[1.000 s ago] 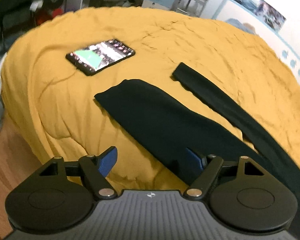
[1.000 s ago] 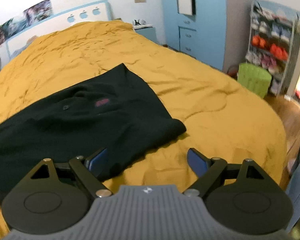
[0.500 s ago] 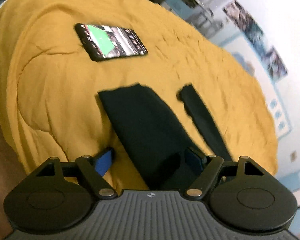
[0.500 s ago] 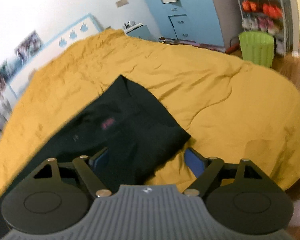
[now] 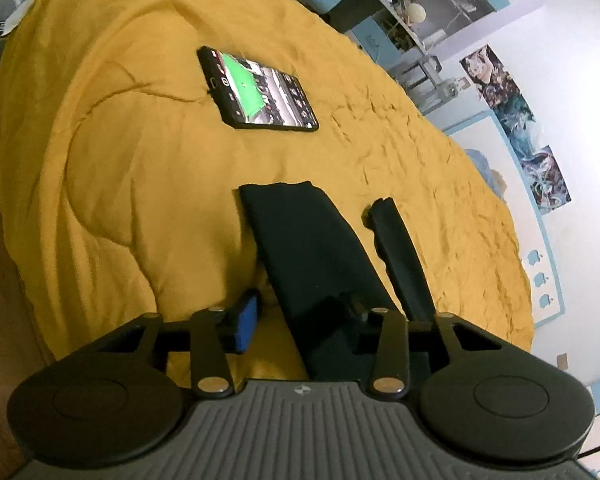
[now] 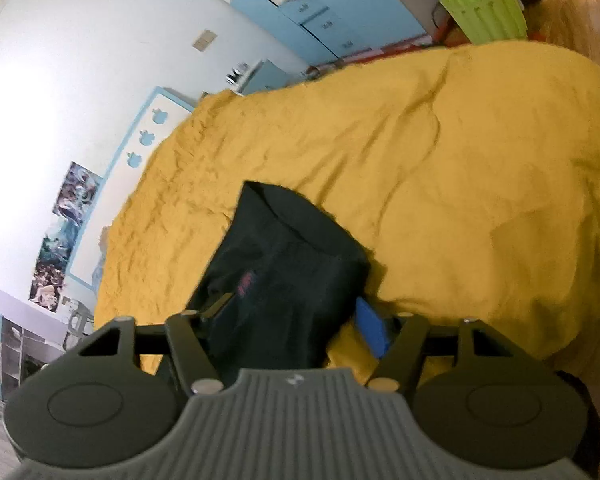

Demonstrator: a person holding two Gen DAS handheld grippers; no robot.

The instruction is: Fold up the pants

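Observation:
Black pants lie on a yellow bedspread. In the left wrist view the near leg (image 5: 312, 248) runs from its hem down between my fingers, and the second leg (image 5: 400, 256) lies apart to its right. My left gripper (image 5: 300, 316) is open and straddles the near leg's edge, low over the cloth. In the right wrist view the waist end (image 6: 284, 264) with a small red label lies between my fingers. My right gripper (image 6: 296, 320) is open and straddles the waist corner.
A black phone (image 5: 256, 90) with a lit screen lies on the bedspread (image 5: 120, 160) beyond the leg hems. The bed's edge and wooden floor are at the left. A green bin (image 6: 484, 8) and blue cabinets (image 6: 320, 8) stand past the bed's far side.
Both grippers have rolled and moved down and in over the pants. The cloth now lies between each pair of fingers. The pants themselves have not visibly shifted.

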